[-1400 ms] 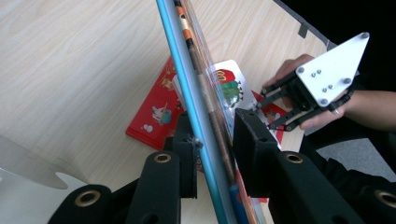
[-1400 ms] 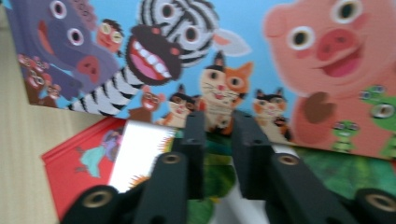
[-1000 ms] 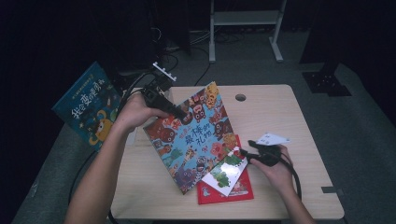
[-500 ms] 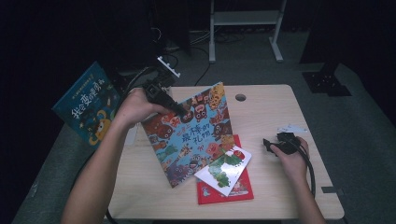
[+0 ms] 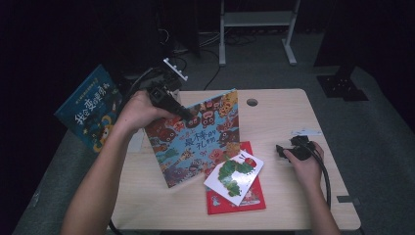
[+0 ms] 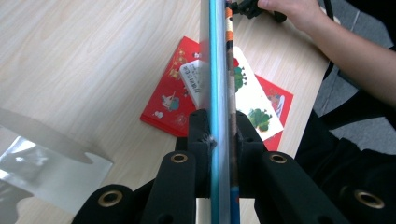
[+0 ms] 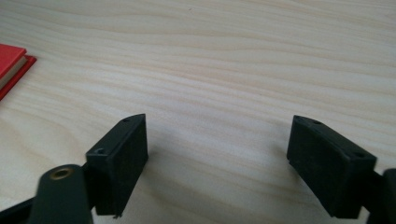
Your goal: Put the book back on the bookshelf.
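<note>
So the left gripper [image 5: 183,113] has the big colourful picture book [image 5: 198,137] pinched at its upper left edge, holding it tilted up off the table [image 5: 284,112] with its lower corner down near the wood, over the left half of the tabletop. In the left gripper view you look straight down the book's edge [image 6: 219,93], with a black jaw clamped tight on each side of the cover, so that one is definitely gripping the book. Just right of the lifted book there's a red book [image 5: 244,198] lying flat, and a white book with a green caterpillar [image 5: 234,177] sits on top of it at an angle; the big book's lower right part overlaps or at least hides a bit of the red one, hard to say if they actually touch. The right gripper [image 5: 283,152] is resting low over the right side of the table, well apart from the books, with a hand wrapped round it. Its own view shows both jaws spread wide with bare wood between them, nothing held, and a sliver of the red book [image 7: 11,65] at the far left. Another blue picture book [image 5: 93,110] is off the table's left edge.
</note>
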`<state>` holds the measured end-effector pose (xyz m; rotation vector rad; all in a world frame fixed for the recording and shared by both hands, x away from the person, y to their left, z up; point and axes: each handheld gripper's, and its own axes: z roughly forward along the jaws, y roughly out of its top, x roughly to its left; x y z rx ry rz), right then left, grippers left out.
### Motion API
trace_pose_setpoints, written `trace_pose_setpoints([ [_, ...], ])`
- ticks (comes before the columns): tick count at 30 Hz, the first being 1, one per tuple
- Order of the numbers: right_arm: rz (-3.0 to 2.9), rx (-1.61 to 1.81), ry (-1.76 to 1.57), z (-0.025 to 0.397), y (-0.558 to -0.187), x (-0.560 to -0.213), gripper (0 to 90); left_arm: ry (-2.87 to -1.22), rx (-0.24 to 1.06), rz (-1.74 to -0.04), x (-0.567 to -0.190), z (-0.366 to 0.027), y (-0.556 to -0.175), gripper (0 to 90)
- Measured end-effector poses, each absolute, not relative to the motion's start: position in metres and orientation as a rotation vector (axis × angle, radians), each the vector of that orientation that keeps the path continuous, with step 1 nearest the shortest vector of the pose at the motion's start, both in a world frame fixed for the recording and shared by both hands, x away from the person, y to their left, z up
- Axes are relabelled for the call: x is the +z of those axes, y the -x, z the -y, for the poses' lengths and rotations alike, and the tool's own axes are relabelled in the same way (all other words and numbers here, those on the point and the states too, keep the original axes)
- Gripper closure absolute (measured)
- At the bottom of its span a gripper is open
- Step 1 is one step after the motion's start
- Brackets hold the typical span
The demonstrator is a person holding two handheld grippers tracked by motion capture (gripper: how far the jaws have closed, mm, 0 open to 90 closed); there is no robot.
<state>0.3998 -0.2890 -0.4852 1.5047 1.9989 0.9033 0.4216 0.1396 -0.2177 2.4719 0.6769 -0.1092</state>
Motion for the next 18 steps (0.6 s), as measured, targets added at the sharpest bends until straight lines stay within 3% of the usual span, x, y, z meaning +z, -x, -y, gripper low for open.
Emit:
trace_pose_setpoints([
  [18, -1.989, 0.895, -1.521, 0.288, -0.403, -0.485, 16.4, -2.473, -0.068, -0.74, -0.211, -0.178, -0.406, 80.7],
])
